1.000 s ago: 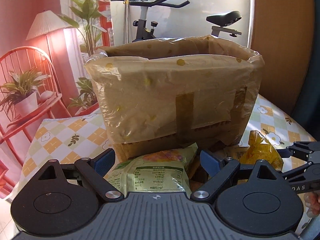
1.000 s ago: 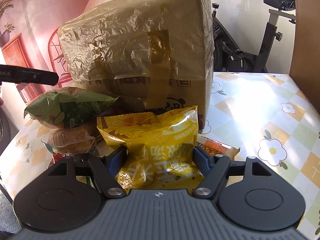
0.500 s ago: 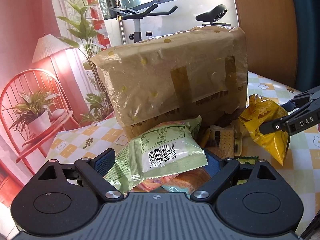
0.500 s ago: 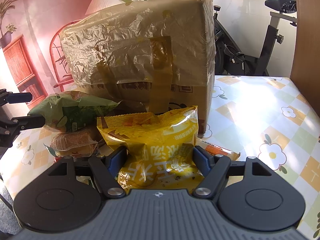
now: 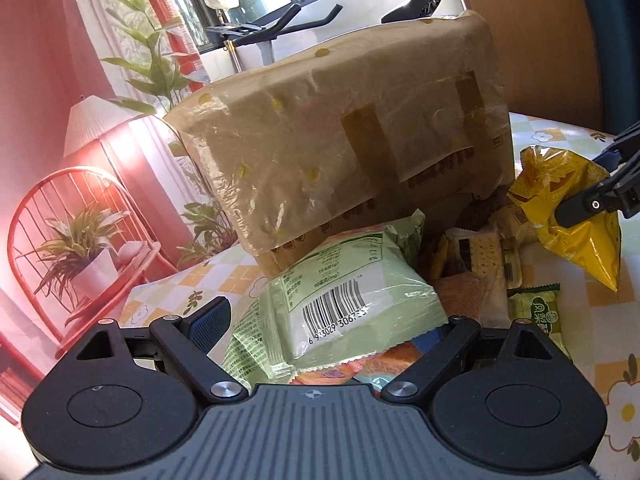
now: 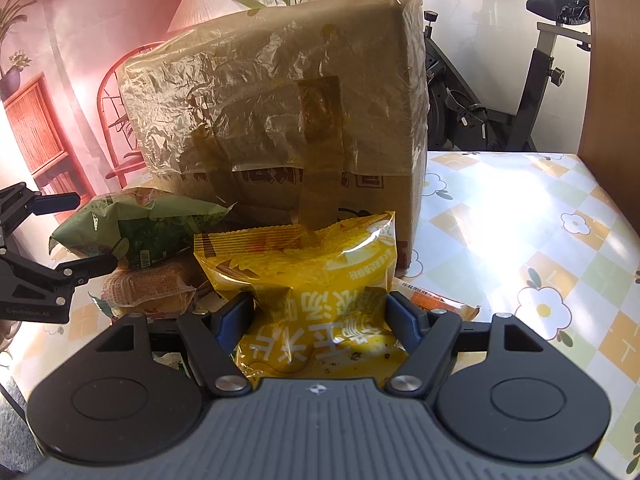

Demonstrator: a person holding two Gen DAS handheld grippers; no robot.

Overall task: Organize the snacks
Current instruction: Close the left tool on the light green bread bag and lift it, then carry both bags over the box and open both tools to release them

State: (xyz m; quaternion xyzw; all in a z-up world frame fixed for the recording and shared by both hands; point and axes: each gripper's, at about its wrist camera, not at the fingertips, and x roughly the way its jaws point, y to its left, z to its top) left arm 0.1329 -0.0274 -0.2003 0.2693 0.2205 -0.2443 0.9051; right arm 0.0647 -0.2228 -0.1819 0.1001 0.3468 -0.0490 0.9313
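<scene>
A tall cardboard box [image 5: 360, 144] wrapped in brown plastic stands on the checked table; it also shows in the right wrist view [image 6: 280, 120]. My left gripper [image 5: 328, 320] is shut on a green snack packet [image 5: 344, 300] with a barcode, held above the snack pile; the same packet shows in the right wrist view [image 6: 140, 228]. My right gripper [image 6: 316, 312] is shut on a yellow snack bag [image 6: 308, 276], held in front of the box; the bag also shows at the right of the left wrist view [image 5: 568, 216].
Several loose snacks lie at the box's foot: a cracker pack [image 5: 480, 256], a small green packet [image 5: 536, 312], a bread pack [image 6: 148, 284], an orange wrapper [image 6: 436, 304]. An exercise bike [image 6: 520, 80] stands behind the table, a wooden panel [image 5: 532, 40] to the right.
The left gripper has dropped and tilted, swinging left with the green packet; the box now looms higher. The right gripper with the yellow bag has stayed almost still.
</scene>
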